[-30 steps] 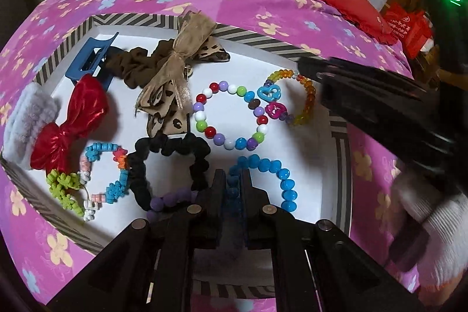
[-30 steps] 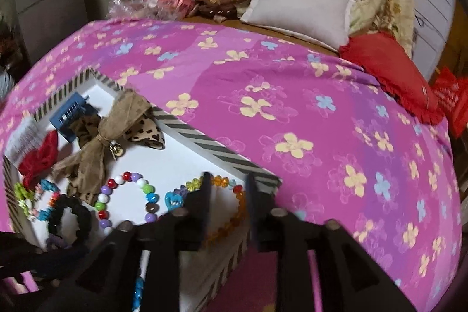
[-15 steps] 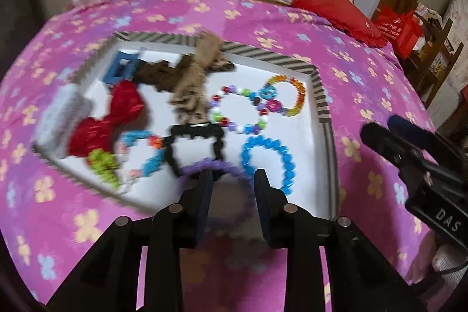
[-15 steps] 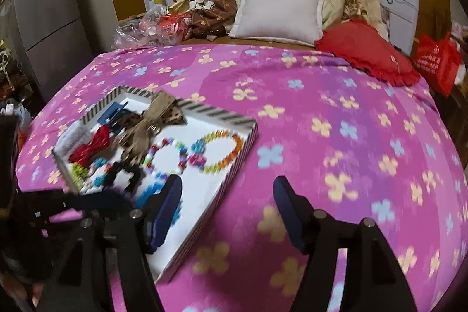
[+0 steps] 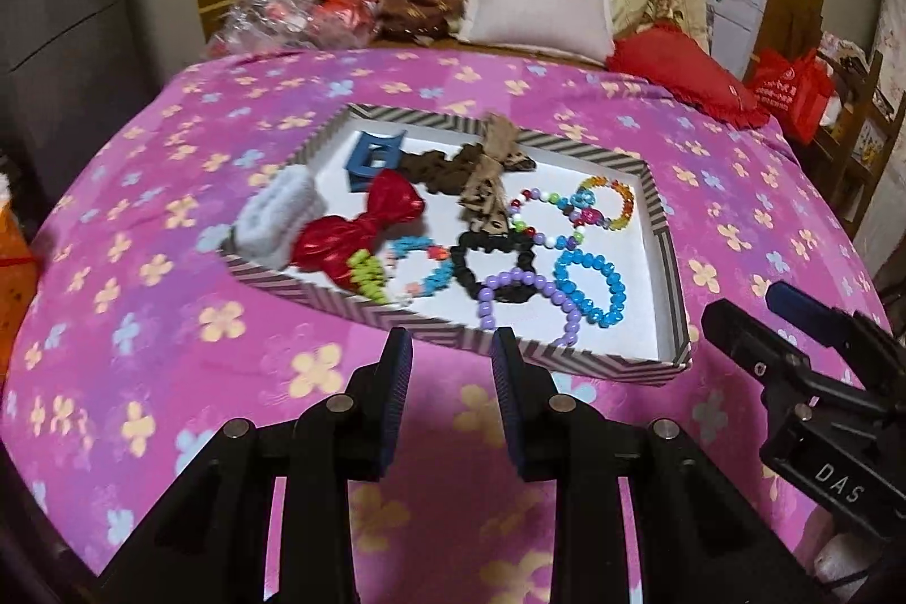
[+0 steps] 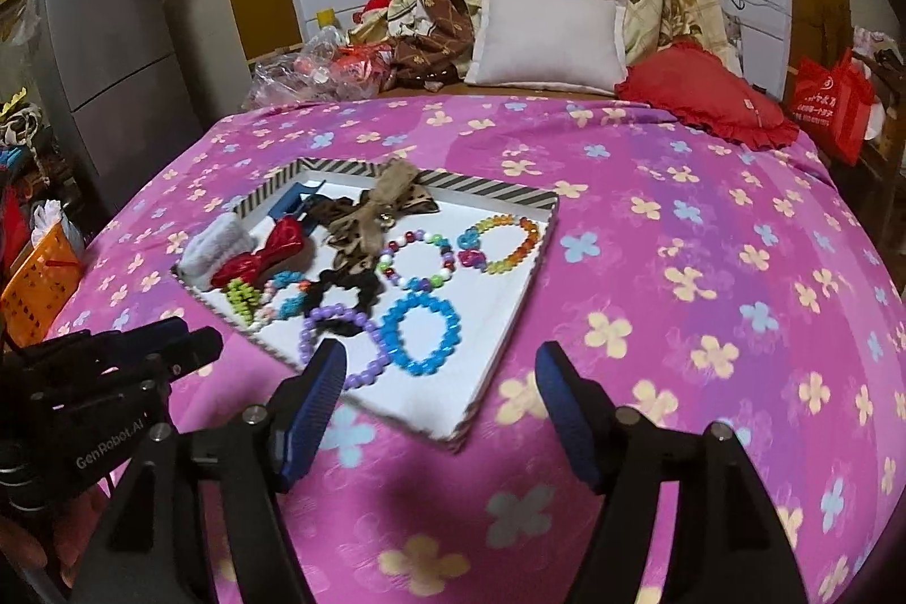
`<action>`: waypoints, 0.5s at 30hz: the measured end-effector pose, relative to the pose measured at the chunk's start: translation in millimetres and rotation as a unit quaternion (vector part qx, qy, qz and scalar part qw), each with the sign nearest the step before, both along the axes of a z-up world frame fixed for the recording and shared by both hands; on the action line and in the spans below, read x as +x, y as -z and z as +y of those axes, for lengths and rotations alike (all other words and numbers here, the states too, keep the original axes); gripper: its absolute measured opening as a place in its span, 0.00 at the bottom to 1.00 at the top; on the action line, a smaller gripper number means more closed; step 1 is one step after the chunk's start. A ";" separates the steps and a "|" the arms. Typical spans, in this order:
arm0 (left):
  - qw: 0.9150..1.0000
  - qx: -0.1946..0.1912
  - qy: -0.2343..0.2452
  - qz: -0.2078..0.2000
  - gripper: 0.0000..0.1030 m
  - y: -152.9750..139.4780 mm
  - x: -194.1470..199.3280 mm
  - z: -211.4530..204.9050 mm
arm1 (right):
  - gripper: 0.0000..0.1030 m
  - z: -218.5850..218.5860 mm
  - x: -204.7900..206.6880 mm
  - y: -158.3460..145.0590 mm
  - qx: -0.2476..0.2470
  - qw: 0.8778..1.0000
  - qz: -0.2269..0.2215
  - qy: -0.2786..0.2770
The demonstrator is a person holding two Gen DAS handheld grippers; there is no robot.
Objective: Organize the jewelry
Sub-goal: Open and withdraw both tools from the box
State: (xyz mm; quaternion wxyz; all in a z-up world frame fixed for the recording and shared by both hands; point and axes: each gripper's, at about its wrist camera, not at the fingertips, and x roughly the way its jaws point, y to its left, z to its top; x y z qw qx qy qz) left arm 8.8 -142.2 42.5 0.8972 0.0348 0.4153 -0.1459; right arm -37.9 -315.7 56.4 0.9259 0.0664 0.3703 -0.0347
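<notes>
- We hold the left claw (image 5: 447, 389) above the bed (image 5: 170, 321), just in front of the tray (image 5: 671, 275); its fingers stand a narrow gap apart and hold nothing.
- The right claw (image 6: 441, 411) is wide apart and also holds nothing; it hangs over the near corner of the tray.
- All the jewelry we can see lies inside the tray, which sits on the pink flowered cover of the bed.
- Along the near side lie the purple bracelet (image 5: 532, 304) and the blue bracelet (image 5: 592, 284), touching each other; the purple one overlaps the black scrunchie (image 5: 492, 258).
- Behind them lie the mixed bead bracelet (image 6: 419, 258) and the amber bracelet (image 6: 504, 244), side by side.
- On the left part of the tray we see the red bow (image 5: 362, 225), the blue clip (image 5: 371, 157), the brown bow (image 5: 487, 174) and a grey fluffy piece (image 5: 277, 216) which leans on the rim.
- We see no loose jewelry on the bed outside the tray.
- We judge the task to be almost finished or finished: the pieces are gathered and spread out in the tray, and perhaps only small tidying is left, such as separating the overlapping pieces.
</notes>
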 end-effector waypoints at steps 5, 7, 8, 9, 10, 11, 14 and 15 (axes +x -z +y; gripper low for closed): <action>0.999 0.006 -0.017 -0.032 0.38 -12.8 -13.7 16.3 | 0.71 17.3 -11.5 -4.9 0.012 1.000 -0.006 0.002; 0.999 0.007 -0.019 -0.042 0.38 -17.1 -18.2 20.5 | 0.71 24.1 -15.6 -6.1 0.012 1.000 -0.008 0.001; 0.999 0.008 -0.021 -0.048 0.38 -20.1 -20.5 23.7 | 0.72 27.0 -17.2 -7.6 0.014 1.000 -0.010 0.000; 0.998 0.008 -0.023 -0.050 0.38 -21.5 -22.2 25.0 | 0.73 30.4 -19.2 -9.1 0.015 1.000 -0.012 0.000; 0.998 0.007 -0.025 -0.053 0.38 -24.0 -23.9 28.4 | 0.74 32.5 -21.0 -10.4 0.016 1.000 -0.014 0.001; 0.998 0.006 -0.028 -0.056 0.38 -25.7 -25.3 30.9 | 0.74 34.9 -22.4 -12.0 0.017 1.000 -0.016 0.001; 0.998 0.003 -0.034 -0.060 0.38 -30.0 -28.1 38.4 | 0.76 42.4 -26.4 -17.2 0.016 1.000 -0.020 0.000; 0.997 0.003 -0.036 -0.061 0.38 -31.1 -28.6 40.5 | 0.76 45.0 -27.8 -19.4 0.013 1.000 -0.023 0.001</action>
